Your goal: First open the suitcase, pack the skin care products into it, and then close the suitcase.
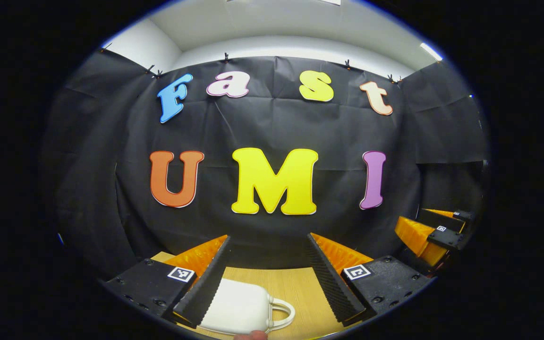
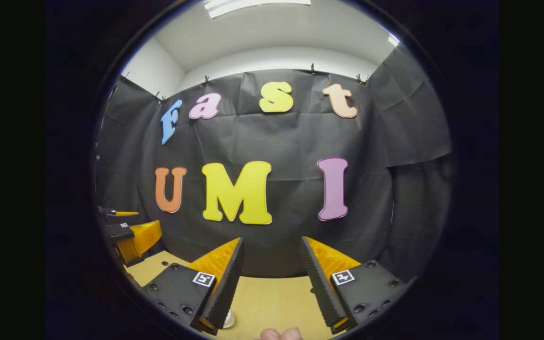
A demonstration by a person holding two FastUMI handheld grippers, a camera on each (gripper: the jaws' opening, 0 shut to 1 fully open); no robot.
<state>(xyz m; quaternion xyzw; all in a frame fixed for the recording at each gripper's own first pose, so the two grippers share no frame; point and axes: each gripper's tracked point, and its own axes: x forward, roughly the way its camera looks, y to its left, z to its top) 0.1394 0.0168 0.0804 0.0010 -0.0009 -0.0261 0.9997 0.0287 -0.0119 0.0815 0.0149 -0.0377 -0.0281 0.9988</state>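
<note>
A small white suitcase lies closed on the wooden table, low in the left gripper view, its looped handle pointing right. My left gripper is open above and just behind it, and one finger covers the case's left edge. In the right gripper view my right gripper is open over bare table, with nothing between its fingers. A small white round thing peeks out from behind its left finger; I cannot tell what it is.
The black cloth wall stands close behind the table's far edge. Each gripper appears in the other's view: the right gripper at the far right, the left gripper at the far left. A person's fingertips show at the bottom.
</note>
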